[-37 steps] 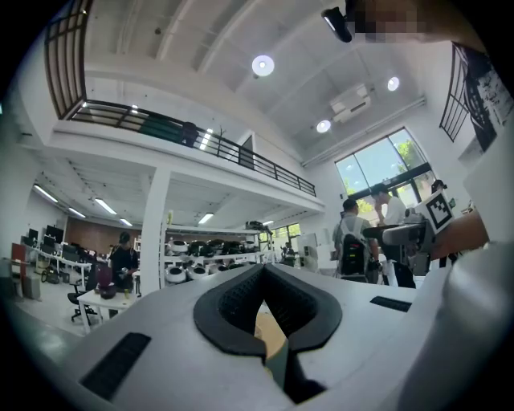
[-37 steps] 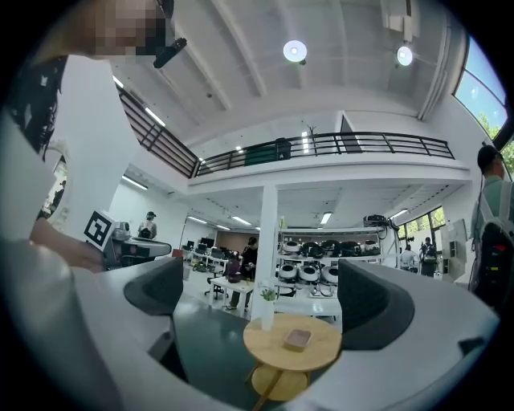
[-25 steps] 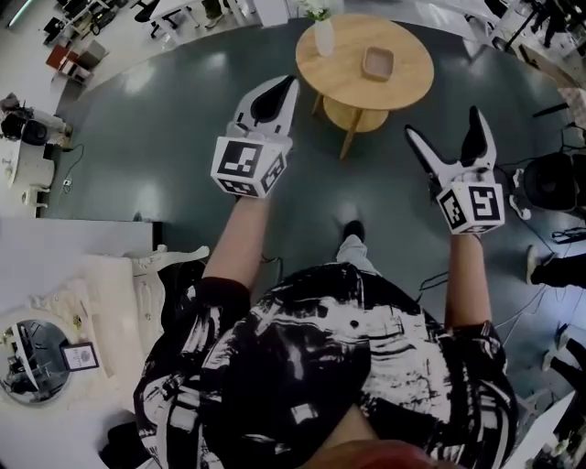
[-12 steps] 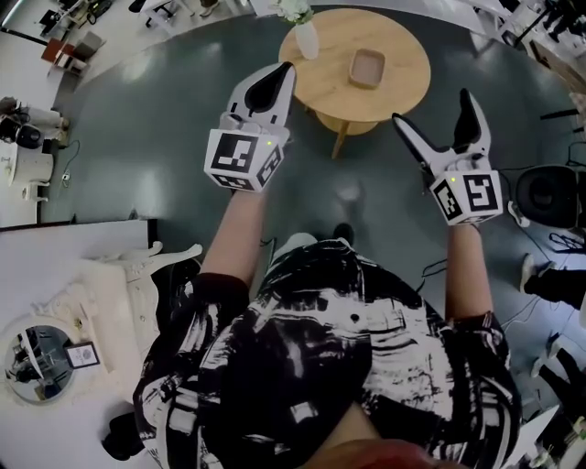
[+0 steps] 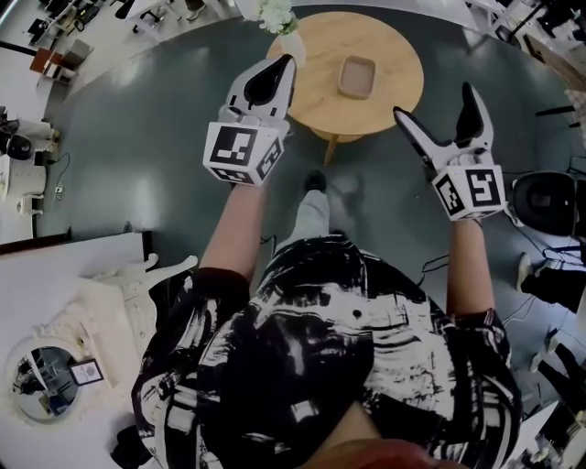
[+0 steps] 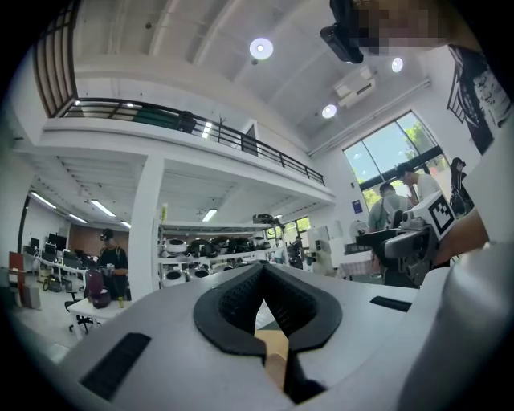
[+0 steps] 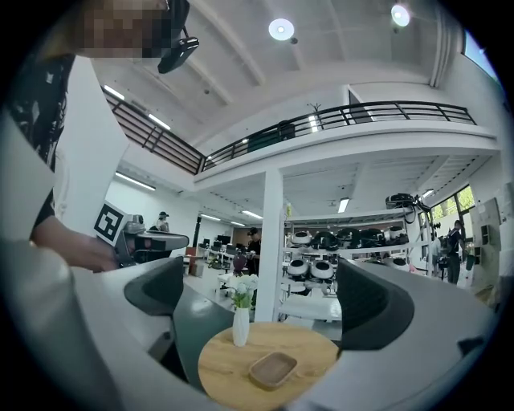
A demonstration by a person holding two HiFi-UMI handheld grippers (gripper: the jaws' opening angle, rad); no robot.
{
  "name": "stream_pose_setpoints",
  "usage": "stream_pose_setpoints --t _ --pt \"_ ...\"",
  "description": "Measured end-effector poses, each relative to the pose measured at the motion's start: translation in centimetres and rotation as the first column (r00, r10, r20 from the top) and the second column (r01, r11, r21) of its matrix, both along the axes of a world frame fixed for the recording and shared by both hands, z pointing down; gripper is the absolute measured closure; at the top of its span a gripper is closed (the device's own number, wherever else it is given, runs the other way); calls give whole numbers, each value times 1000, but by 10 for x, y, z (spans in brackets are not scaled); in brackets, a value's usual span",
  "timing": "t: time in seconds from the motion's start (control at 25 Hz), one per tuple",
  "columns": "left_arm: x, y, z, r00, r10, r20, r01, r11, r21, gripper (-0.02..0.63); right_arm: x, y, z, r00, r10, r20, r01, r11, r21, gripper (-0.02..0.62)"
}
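the grey-green floor [image 5: 165, 137] is being shown spreading under everything in the head view. the round wooden counter [image 5: 396, 50] is being seen standing on it, ahead of both grippers and lower than them, and it is not being touched by either.

the left gripper [image 5: 286, 62] is being held out over the counter's left edge in the head view. its jaws are being kept pressed together, with nothing caught between them. in the left gripper view only a sliver of the counter's wood [image 6: 271, 331] is being glimpsed through the narrow gap below the meeting tips.

the right gripper [image 5: 434, 101] is being held in the air just off the counter's right edge. its jaws are being kept wide apart and nothing is being gripped. in the right gripper view the counter [image 7: 229, 371] is being framed between the two dark pads.

the vase [image 5: 291, 41], white and upright with white flowers [image 5: 275, 16], is being shown at the counter's left rim, nearest the left gripper.

the wooden tray [image 5: 357, 76] is being seen lying flat near the counter's middle, apart from the vase and between the two grippers.
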State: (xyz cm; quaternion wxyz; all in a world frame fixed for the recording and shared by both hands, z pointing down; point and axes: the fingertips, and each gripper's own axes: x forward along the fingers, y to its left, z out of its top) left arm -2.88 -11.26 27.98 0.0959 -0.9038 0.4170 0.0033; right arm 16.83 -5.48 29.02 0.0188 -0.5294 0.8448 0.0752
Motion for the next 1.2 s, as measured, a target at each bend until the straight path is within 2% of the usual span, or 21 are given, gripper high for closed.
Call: stream_pose_setpoints --t 0.32,0.76,0.96,1.2 --pt "10 -76 12 999 42 -12 -42 999 -23 606 7 -71 9 999 38 -14 -39 999 -31 23" --pt "6 -198 28 994 105 12 -104 992 -68 606 -5 -206 25 997 79 3 -79 995 -66 23" --pt "5 -227 29 987 158 8 -157 984 -78 606 -15 -250 26 995 96 -7 -96 993 -73 23" --pt "15 -251 29 983 183 -3 -182 979 -93 606 -6 -279 32 995 99 -28 -101 989 -106 23"
